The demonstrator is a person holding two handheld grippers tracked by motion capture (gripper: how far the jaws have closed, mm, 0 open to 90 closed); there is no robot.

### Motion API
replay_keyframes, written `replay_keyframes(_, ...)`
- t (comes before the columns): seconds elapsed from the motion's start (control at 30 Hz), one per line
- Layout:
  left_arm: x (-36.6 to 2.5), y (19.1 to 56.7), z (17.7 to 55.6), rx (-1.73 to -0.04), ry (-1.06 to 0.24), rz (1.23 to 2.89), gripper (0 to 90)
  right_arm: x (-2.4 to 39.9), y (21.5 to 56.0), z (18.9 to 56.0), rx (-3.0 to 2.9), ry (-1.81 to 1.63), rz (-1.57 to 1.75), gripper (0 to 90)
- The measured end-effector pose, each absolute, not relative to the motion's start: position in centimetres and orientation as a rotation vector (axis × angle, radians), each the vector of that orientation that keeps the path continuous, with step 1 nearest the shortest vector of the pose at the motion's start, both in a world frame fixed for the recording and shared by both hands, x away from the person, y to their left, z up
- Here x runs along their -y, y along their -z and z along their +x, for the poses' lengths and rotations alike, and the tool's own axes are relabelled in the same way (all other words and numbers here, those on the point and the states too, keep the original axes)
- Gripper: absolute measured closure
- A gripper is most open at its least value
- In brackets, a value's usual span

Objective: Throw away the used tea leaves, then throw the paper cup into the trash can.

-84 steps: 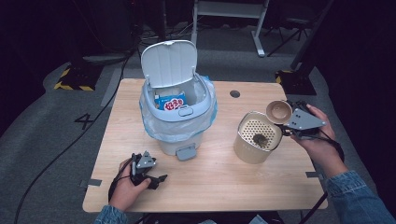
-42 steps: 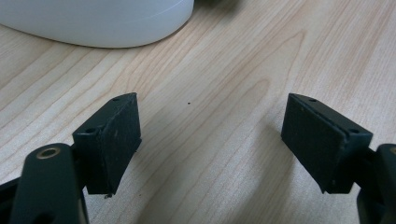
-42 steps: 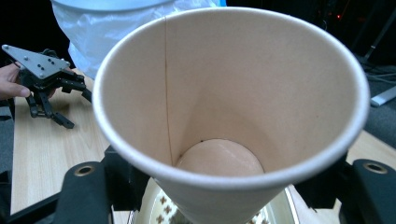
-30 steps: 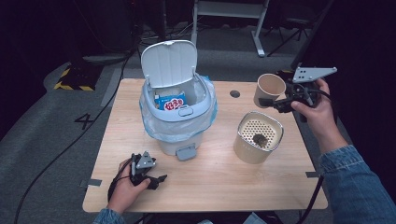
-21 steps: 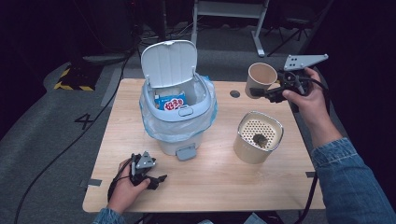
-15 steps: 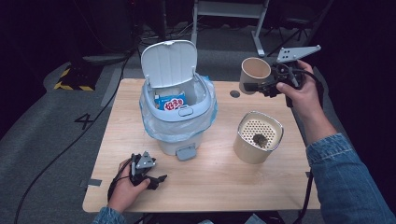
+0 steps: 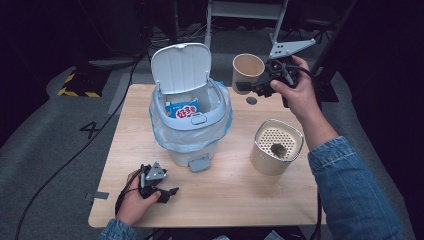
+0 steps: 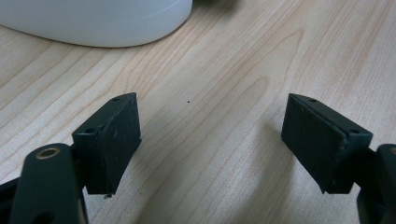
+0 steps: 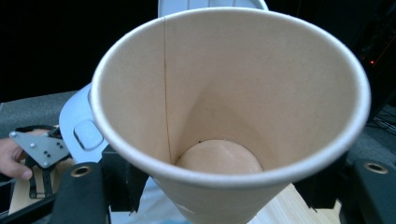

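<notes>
The right gripper [image 7: 255,86] is clamping a tan paper cup [image 7: 248,70] by its sides and holding it in the air above the far edge of the light wooden bench [image 7: 240,200], just right of the white bin [image 7: 192,122] with its lid up. The left gripper [image 8: 210,140] is resting with jaws wide apart and nothing between them near the bench's front left corner. A cream perforated canister [image 7: 276,147] is standing on the bench's right side, and grey carpet [image 7: 50,150] with cables is lying around it in a dark room.
</notes>
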State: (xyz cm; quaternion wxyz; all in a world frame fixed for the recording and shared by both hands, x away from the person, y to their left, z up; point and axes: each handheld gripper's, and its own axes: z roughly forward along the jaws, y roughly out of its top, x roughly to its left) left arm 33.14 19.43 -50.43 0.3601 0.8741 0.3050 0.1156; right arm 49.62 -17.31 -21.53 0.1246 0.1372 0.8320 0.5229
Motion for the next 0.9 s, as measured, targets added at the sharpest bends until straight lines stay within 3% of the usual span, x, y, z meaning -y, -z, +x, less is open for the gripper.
replay_keyframes(0.9,-19.5,50.4,33.4,-0.772,-0.286,2.259,19.8,7.6,24.8,51.1,-2.514,-1.557,0.343,30.1)
